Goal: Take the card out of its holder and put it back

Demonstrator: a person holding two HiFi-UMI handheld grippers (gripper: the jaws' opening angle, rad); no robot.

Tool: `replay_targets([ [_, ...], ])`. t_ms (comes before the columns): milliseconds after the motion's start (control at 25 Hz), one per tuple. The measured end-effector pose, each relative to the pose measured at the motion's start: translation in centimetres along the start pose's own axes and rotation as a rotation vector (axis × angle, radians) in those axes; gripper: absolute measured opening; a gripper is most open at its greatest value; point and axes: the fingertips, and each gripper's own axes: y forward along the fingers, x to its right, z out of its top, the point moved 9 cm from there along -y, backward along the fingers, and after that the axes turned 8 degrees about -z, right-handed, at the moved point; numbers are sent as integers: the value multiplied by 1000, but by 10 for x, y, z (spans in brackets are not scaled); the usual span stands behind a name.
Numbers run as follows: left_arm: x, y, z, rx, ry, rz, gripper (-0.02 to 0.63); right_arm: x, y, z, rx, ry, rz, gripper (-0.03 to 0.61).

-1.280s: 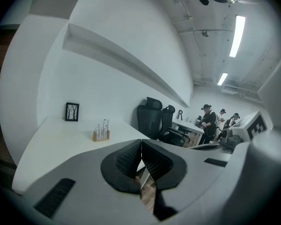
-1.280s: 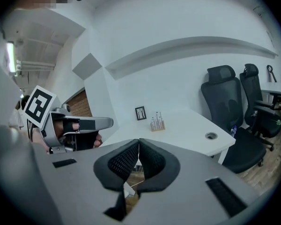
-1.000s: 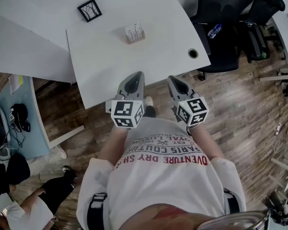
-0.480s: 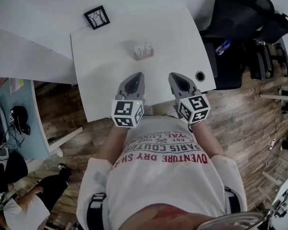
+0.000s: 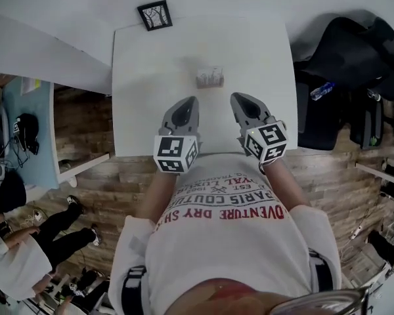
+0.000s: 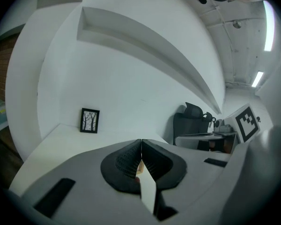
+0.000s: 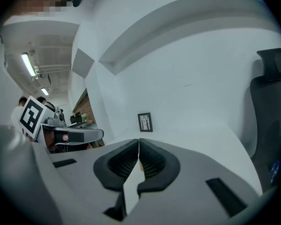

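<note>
As the head view shows it: card holder (image 5: 210, 77), card in it, stands on the white bench (image 5: 144, 104); it lies ahead of both tools, between their lines, long axis crosswise; left tool (image 5: 186, 102) and right tool (image 5: 240, 98) look about equally near, neither touching it
Left gripper view: left tool (image 6: 141, 146) jaws pressed together, nothing between; holder mostly hidden behind them; framed picture (image 6: 89, 121) off to the left
Right gripper view: right tool (image 7: 139, 146) jaws together, empty; framed picture (image 7: 145, 122) stands just above them
Step, as judged: approach; card not yet drawn
</note>
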Motion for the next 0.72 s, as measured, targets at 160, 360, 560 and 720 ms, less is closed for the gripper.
replay_targets([
  [160, -2, 13, 0, 13, -35, 57, 25, 21, 22, 7, -39, -41, 75, 26],
  [360, -5, 34, -6, 10, -55, 119, 25, 41, 47, 4, -110, -88, 186, 26],
  [560, -10, 54, -10, 3, -40, 153, 25, 59, 70, -6, -160, -89, 263, 28],
  [720, -20, 67, -16, -8, -44, 159, 25, 67, 98, -11, -193, -131, 342, 172],
])
